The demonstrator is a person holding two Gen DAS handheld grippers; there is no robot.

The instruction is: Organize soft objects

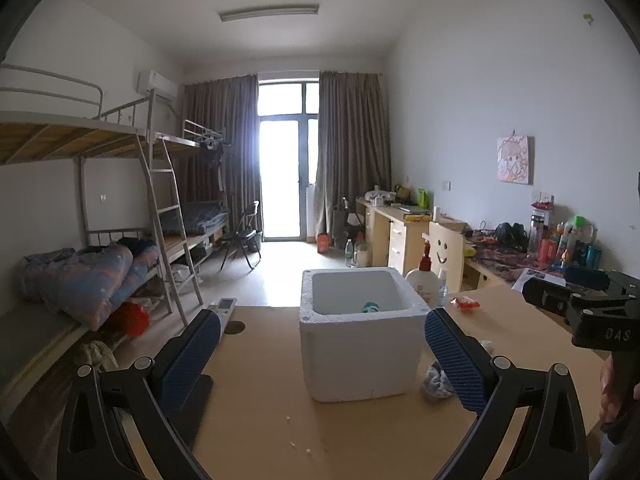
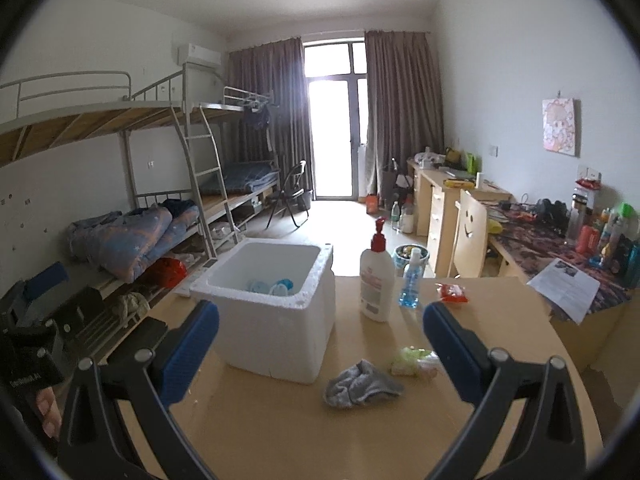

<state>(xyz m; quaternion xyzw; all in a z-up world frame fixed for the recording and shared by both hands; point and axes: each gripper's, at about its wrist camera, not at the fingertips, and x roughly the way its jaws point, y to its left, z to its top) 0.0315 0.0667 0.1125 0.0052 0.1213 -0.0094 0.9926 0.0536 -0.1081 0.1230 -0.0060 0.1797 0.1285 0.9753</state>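
A white foam box [image 1: 360, 356] [image 2: 276, 312] stands on the tan table, with pale blue soft items [image 2: 272, 285] lying inside it. To the right of the box a crumpled grey cloth [image 2: 360, 383] [image 1: 437, 383] lies on the table, and a pale green and pink soft item [image 2: 416, 361] rests just beyond it. My left gripper [image 1: 320, 354] is open, its blue pads either side of the box. My right gripper [image 2: 320, 344] is open above the table, with the grey cloth between and below its fingers, untouched.
A white pump bottle [image 2: 376, 280], a small blue bottle [image 2: 410, 280] and a red packet [image 2: 452, 293] stand behind the cloths. A remote [image 1: 224, 307] lies at the table's left edge. Bunk beds fill the left wall, desks and a chair [image 2: 472, 236] the right.
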